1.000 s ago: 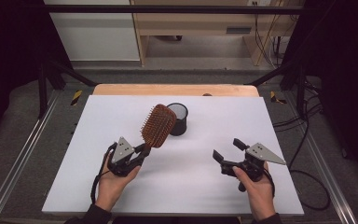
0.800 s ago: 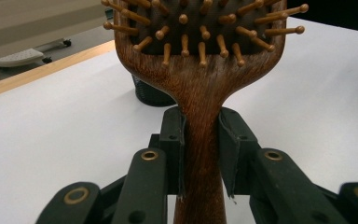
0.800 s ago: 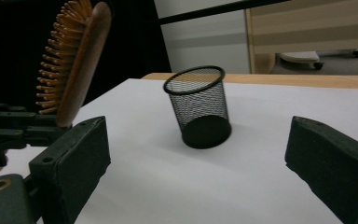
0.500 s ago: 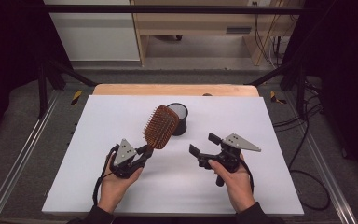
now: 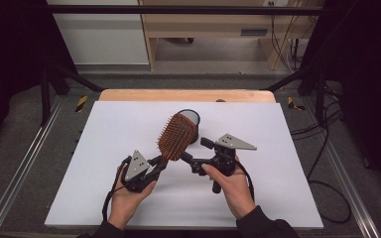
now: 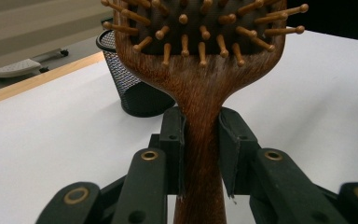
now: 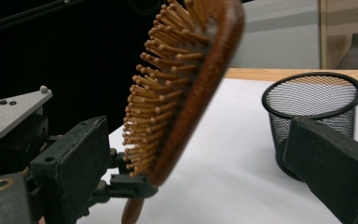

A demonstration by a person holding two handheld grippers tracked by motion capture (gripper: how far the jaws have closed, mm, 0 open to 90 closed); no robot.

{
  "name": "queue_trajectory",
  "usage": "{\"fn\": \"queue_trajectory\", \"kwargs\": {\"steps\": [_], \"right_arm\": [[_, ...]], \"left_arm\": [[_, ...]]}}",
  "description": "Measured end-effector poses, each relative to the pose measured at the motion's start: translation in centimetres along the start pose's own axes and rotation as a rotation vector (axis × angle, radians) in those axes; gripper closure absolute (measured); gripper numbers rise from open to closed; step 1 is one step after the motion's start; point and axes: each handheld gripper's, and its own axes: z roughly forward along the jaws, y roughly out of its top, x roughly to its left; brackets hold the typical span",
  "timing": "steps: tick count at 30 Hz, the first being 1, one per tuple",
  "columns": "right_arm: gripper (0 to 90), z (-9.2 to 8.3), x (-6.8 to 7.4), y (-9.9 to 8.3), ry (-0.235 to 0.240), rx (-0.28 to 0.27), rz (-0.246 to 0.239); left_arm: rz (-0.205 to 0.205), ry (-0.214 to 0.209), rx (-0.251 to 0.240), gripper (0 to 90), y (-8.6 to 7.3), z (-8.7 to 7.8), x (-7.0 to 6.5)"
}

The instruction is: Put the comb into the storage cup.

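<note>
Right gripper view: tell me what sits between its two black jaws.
The brown wooden paddle hairbrush, head with wooden pins, stands in the gap, untouched by either jaw. The left gripper holds its handle. Behind stands the black mesh cup.

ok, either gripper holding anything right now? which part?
The left gripper clamps the wooden hairbrush by its handle, just below the head. The right gripper is open, its jaws either side of the brush head, gripping nothing.

No readable text, label, brand, number or sign appears on anything in these views.
</note>
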Motion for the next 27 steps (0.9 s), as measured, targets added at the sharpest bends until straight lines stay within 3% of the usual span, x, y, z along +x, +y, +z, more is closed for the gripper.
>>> {"fn": "queue_trajectory", "kwargs": {"steps": [13, 27], "right_arm": [[8.6, 1.3, 0.8, 1.1, 0.009, 0.004, -0.009], [18.1, 1.6, 1.2, 2.1, 0.029, -0.006, -0.004]], "left_arm": [[0.006, -0.013, -0.010, 72.8, 0.1, 0.1, -0.6], [0.011, -0.016, -0.028, 72.8, 0.2, 0.0, -0.8]]}}
